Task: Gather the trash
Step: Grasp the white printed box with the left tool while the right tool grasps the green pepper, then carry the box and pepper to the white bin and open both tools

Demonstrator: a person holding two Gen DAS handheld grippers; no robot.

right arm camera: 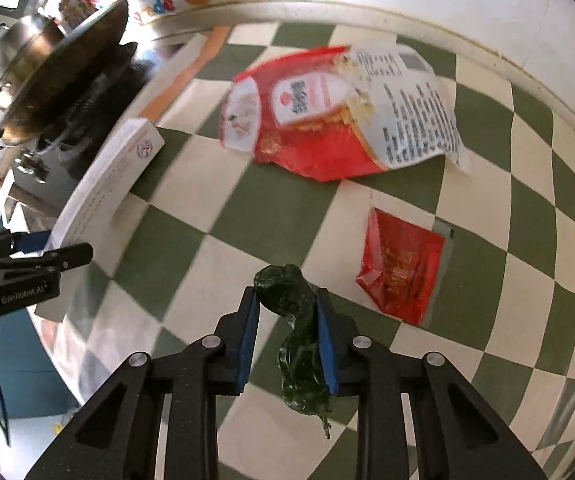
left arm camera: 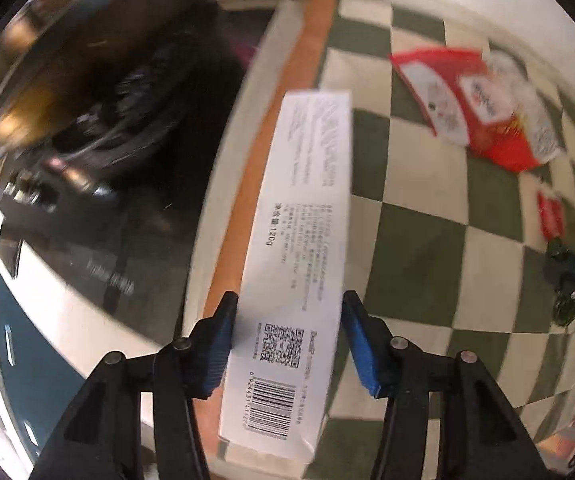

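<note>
Worktop covered in a green-and-cream chequered cloth, its pale rounded edge curving past the long white carton; off that edge a dark drop with blurred black and metal shapes, not readable. Open cloth lies between the carton and the red packets, and more to the right of them. Largest piece of trash: torn red-and-white snack bag, glossy film, crumpled, lying flat near the back wall edge. Long white carton, rectangular, smooth card printed with small text, QR code and barcode, sits along the worktop edge beside an orange strip. Left gripper straddles the barcode end; blue pads stand at either long side, left pad appears to touch, right pad right at the edge; whether they press is unclear through blur. Small red foil sachet, serrated top, flat on the cloth, just right of the right gripper. Right gripper closed about a dark green crumpled wrapper, translucent, twisted, glossy; both blue pads bear on its upper part, tail hanging below
</note>
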